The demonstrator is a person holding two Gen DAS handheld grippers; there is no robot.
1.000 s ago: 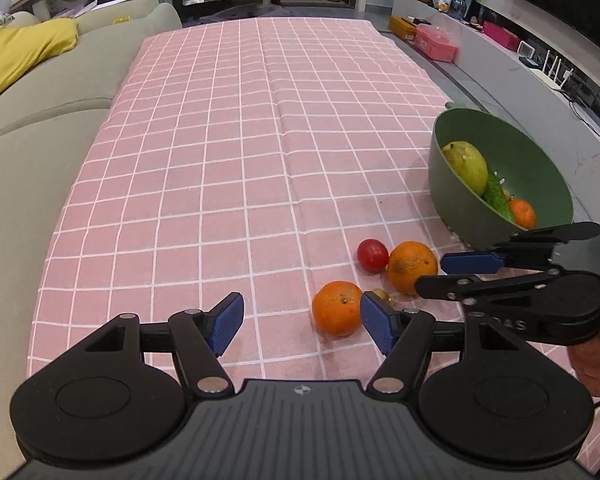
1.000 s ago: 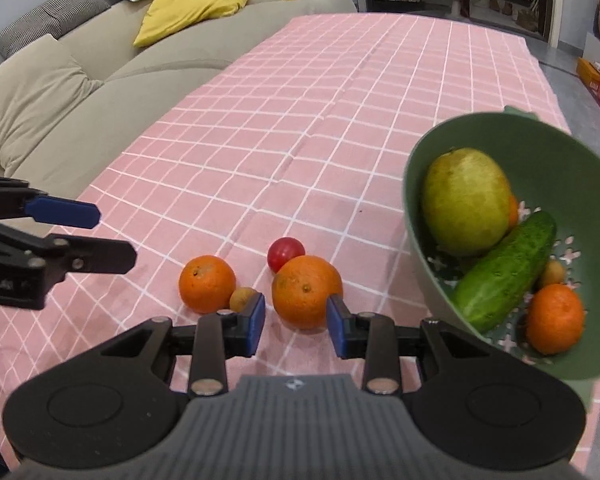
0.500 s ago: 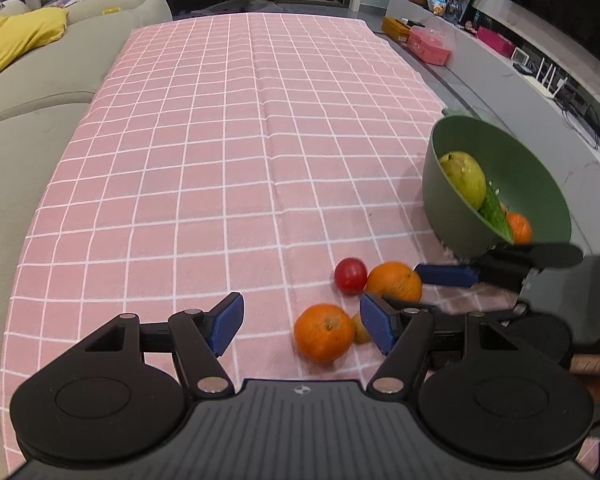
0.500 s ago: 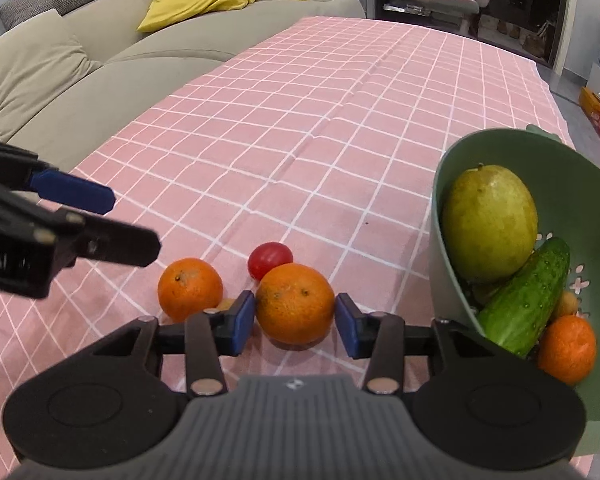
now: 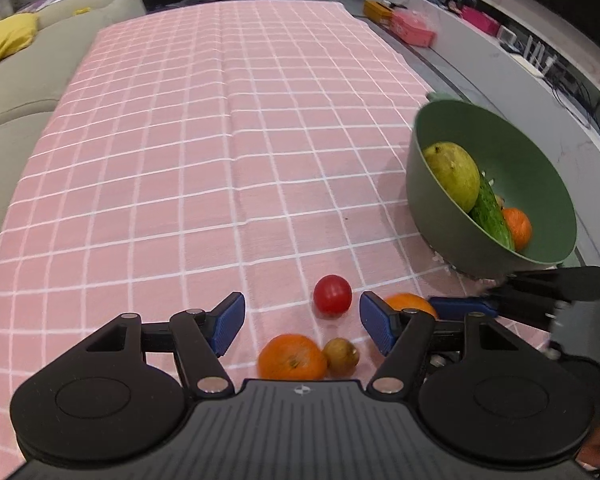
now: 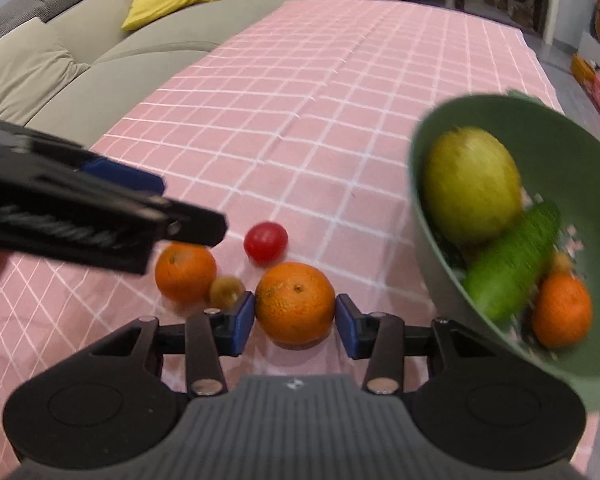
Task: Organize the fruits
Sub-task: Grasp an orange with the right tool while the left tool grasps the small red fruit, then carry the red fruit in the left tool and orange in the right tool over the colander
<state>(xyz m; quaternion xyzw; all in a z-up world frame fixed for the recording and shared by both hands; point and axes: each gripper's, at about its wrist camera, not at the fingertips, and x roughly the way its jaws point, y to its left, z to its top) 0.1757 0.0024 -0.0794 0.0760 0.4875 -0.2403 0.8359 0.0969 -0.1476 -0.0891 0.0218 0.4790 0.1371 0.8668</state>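
**Orange between the right pads**

Right gripper [image 6: 295, 322] bracketing the large round orange [image 6: 295, 302], pads at both flanks, contact unclear. Left gripper [image 5: 302, 322], jaws apart and just narrowing, hovering over smaller orange [image 5: 292, 357], brown fruit [image 5: 342, 355], red tomato [image 5: 332, 294]. Green plastic bowl [image 5: 540, 184] just beside.

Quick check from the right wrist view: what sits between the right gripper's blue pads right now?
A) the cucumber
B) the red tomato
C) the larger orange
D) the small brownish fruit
C: the larger orange fills the gap between the right gripper's blue pads; the tomato lies on the cloth beyond it.
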